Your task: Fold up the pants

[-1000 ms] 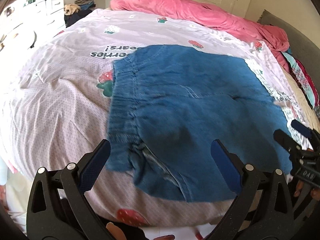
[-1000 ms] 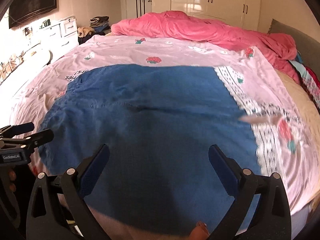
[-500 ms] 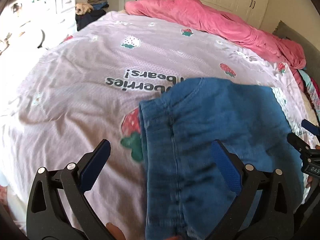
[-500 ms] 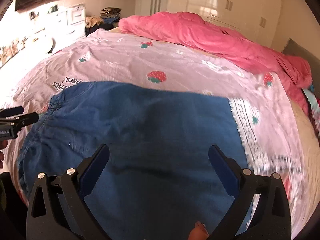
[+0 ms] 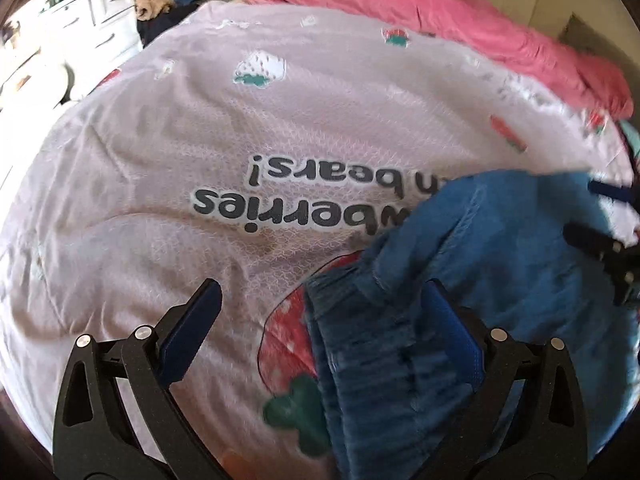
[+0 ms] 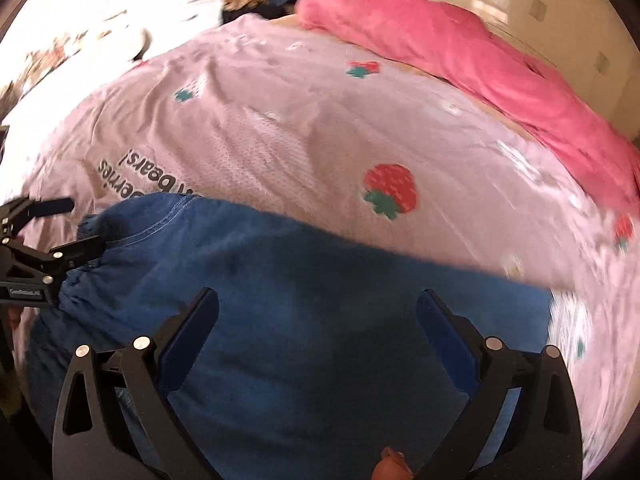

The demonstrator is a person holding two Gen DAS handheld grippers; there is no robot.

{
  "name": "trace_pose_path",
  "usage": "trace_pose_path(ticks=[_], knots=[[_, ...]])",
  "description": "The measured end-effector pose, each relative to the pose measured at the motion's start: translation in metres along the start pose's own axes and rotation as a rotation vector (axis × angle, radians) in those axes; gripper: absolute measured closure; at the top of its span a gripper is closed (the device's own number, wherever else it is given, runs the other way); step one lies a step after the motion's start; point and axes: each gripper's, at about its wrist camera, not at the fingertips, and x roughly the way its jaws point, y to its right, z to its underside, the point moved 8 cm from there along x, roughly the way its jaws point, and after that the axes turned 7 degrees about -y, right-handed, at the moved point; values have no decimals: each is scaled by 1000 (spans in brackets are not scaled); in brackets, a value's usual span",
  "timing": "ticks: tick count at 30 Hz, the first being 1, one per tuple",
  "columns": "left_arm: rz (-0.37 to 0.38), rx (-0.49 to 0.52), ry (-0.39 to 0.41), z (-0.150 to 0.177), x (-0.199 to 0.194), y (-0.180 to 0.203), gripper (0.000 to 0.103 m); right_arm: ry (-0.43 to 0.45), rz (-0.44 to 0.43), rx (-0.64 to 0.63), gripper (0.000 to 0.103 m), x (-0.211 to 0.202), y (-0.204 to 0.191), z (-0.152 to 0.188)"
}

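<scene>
While the blue pants (image 5: 500,280) lie on the pink strawberry-print bedspread (image 5: 200,140), the left tool (image 5: 320,320) hangs over their gathered waistband (image 5: 360,344) with its jaws spread wide, having just closed a little; the waistband edge sits between them (no pad presses on it). Over the middle of the pants (image 6: 320,300) the right tool (image 6: 318,320) is spread wide too, pinching nothing. A rumpled pink blanket (image 6: 460,60) lies along the bed's far side.
</scene>
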Motion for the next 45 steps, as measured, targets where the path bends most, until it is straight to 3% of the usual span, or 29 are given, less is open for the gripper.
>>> trace_pose_path(ticks=[2,4,5,8,14,16,18,19,20,21,23,27,32,40,45], knots=[[67,-5,-22,0,7,3,36,-10,3,-34,4,8,-2,-6],[98,11,-6,-1,8,7,49,-17,2,-71,4,16,-4,-12],[96,40,1,-1,7,11,65,-19,0,-91,4,19,-5,-14],[68,106,35,0,0,20,71,-12,-13,-175,4,23,-12,-23],[122,107,106,-1,-24,15,73,-1,-90,-342,6,33,-27,-40],[138,100,133,-2,-34,16,73,-17,-71,-375,21,41,-30,-42],[156,98,167,0,-47,21,73,-59,-119,-385,49,51,-38,-38],[152,100,173,0,-49,24,73,-55,-137,-395,57,51,-46,-35],[142,105,181,1,-52,26,74,-47,-145,-404,78,49,-50,-33],[126,111,192,3,-55,27,74,-31,-160,-408,88,42,-56,-30],[124,98,208,7,-63,26,74,24,-157,-388,94,22,-59,-23],[151,48,252,15,-83,22,74,122,-125,-326,97,-31,-53,-5],[159,74,309,38,-112,35,74,216,-85,-281,96,-93,-57,34],[235,65,323,98,-142,43,74,295,-282,-112,96,-148,-83,130],[226,111,283,134,-141,50,73,305,-281,-77,96,-154,-102,175]])
